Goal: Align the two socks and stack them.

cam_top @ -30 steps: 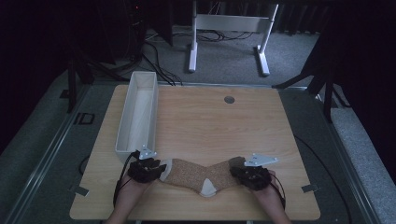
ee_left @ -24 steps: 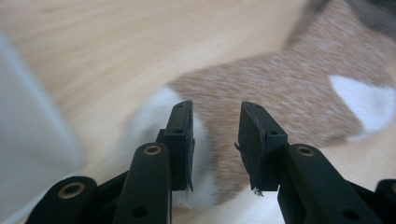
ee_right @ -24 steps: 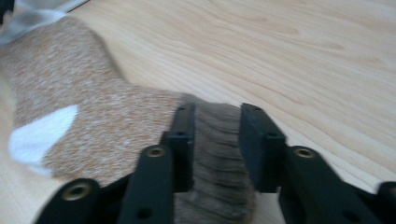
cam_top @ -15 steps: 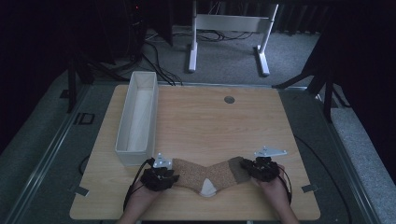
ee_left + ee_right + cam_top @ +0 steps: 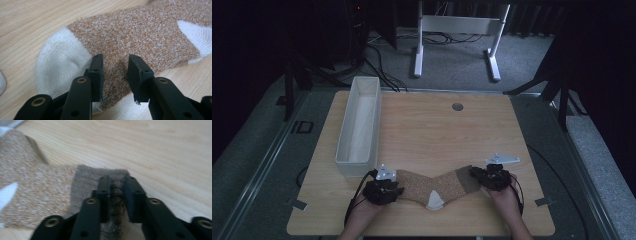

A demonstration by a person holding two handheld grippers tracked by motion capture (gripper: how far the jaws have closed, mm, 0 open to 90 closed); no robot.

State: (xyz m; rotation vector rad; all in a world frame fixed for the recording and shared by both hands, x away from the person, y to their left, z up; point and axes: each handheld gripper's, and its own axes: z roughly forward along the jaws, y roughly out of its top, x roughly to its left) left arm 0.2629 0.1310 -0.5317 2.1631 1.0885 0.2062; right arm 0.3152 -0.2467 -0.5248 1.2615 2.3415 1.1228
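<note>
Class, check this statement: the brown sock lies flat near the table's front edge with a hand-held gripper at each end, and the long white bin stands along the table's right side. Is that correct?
Not quite. The white bin stands along the table's left side, as the high view shows. The rest holds: the brown sock lies near the front edge, with the left hand-held gripper and right hand-held gripper at its ends.

Black two-jaw left gripper (image 5: 115, 75) and right gripper (image 5: 117, 197), flat rectangular pads, brass-ringed screw holes along angular arms. Grey three-cornered plates on top, black cables trailing behind. Bare forearms, no sleeves.
</note>
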